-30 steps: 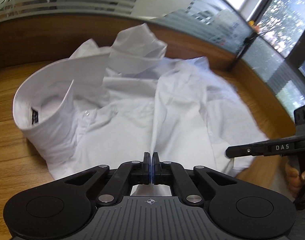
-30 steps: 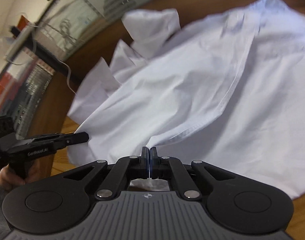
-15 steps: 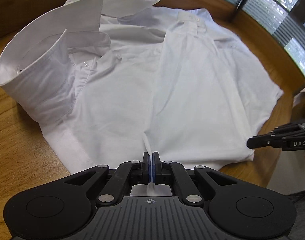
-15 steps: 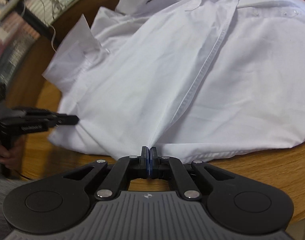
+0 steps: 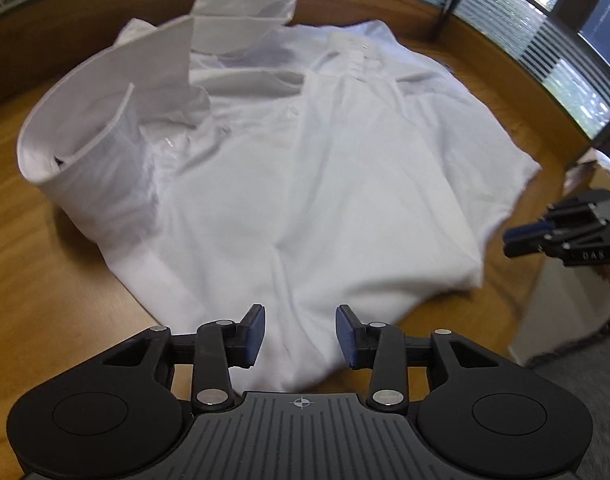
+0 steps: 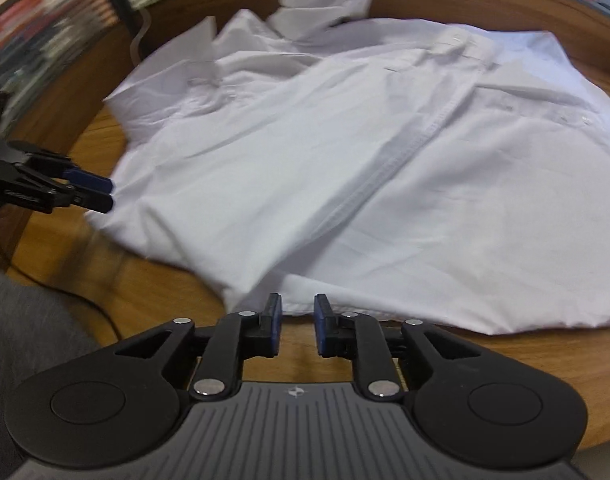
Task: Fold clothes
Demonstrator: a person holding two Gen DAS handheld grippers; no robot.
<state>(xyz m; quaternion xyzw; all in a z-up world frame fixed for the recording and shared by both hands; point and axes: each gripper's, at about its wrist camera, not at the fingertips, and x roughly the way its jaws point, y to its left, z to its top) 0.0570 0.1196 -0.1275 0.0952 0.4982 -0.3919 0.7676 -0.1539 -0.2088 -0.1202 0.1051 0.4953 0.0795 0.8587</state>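
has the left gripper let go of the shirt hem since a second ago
Yes. The left gripper was pinched on the shirt hem; now its jaws stand open, and the hem lies on the table.

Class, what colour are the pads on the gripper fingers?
Blue, on black fingers; the left hand-held gripper shows its pads best in the left wrist view.

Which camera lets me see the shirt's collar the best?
The left wrist view. There the collar stands up at the left of the white shirt, its inside showing. In the right wrist view the collar is farther off at the upper left and blurred.
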